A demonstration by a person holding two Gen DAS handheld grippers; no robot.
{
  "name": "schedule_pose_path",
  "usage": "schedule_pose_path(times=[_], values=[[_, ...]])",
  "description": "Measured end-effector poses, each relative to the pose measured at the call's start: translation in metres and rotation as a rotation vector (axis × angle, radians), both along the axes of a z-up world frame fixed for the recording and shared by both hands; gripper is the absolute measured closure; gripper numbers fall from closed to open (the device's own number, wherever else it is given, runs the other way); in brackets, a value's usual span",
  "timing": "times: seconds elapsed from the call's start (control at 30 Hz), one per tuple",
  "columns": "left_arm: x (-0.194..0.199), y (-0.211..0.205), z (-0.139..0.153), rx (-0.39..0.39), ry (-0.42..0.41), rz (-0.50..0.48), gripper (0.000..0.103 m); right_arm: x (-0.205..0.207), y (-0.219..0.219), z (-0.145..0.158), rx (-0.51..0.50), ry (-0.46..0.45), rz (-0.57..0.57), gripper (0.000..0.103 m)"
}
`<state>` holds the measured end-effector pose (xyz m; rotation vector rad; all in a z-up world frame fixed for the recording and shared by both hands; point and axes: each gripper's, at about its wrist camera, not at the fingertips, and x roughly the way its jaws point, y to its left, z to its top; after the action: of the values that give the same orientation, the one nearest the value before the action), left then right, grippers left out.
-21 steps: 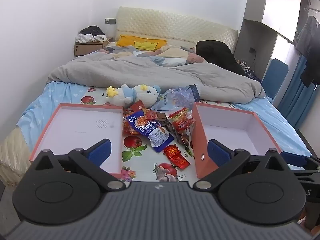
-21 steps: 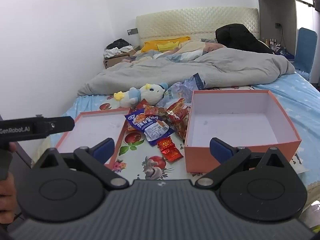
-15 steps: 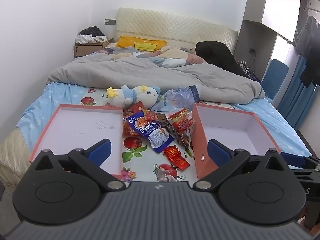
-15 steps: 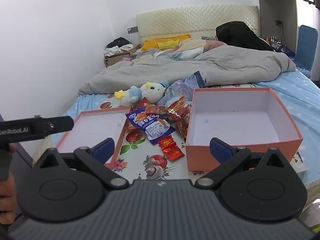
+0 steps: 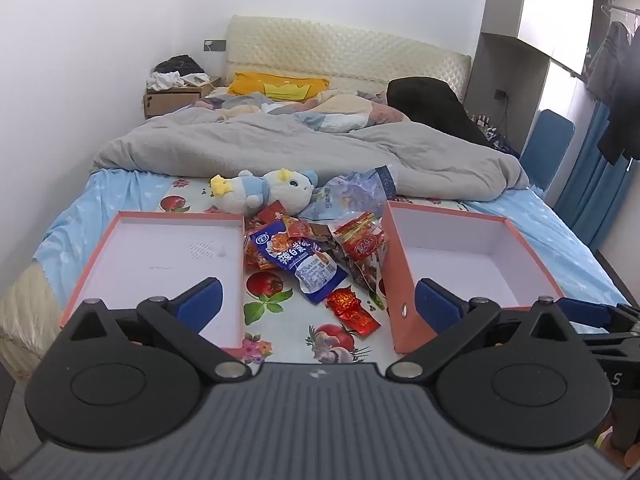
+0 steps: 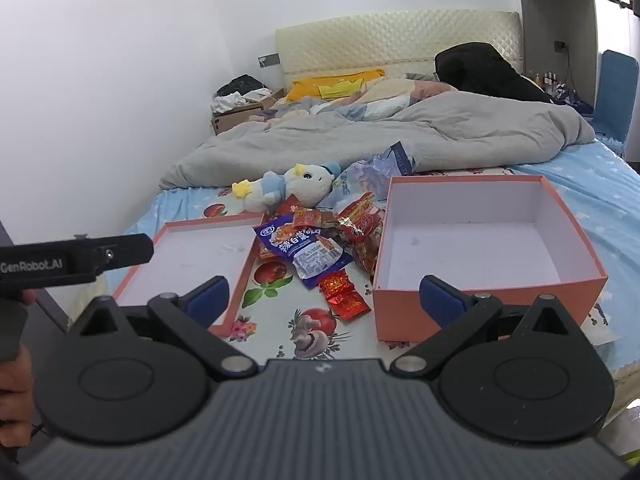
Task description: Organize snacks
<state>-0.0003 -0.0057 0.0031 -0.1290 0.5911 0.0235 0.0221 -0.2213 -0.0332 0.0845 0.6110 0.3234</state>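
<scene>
I have both tongs spread wide and holding nothing, left tongs (image 5: 316, 304) and right tongs (image 6: 324, 294) above the near bed edge. The snack packets (image 5: 304, 254) lie heaped on the bed between the shallow lid (image 5: 120, 240) at left and the deep box (image 6: 580, 240) at right.

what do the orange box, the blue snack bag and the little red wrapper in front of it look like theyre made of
Orange box: likely rigid cardboard, matte, with straight thin walls and a white paper-like lining.
Blue snack bag: glossy printed plastic film, judging by its sheen and creases.
Red wrapper: crinkled, shiny, probably foil or metallised plastic.
</scene>
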Motion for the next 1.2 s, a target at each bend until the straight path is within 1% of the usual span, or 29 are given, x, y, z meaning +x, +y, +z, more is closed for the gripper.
schedule_pose_path(times=[0.17,0.3,0.93,1.2], values=[[0.002,-0.001,-0.002,-0.002,0.01,-0.008,0.0,0.0,-0.001,0.0,-0.002,0.0,-0.008,0.0],[0.003,-0.004,-0.002,0.013,0.007,-0.017,0.0,0.0,-0.002,0.001,-0.005,0.003,-0.008,0.0],[0.003,-0.006,-0.006,0.008,0.01,-0.014,0.0,0.0,0.0,0.0,-0.016,0.002,-0.012,0.0],[0.004,-0.007,-0.012,-0.004,0.018,-0.01,0.0,-0.002,0.003,-0.001,-0.023,0.005,-0.02,0.0]])
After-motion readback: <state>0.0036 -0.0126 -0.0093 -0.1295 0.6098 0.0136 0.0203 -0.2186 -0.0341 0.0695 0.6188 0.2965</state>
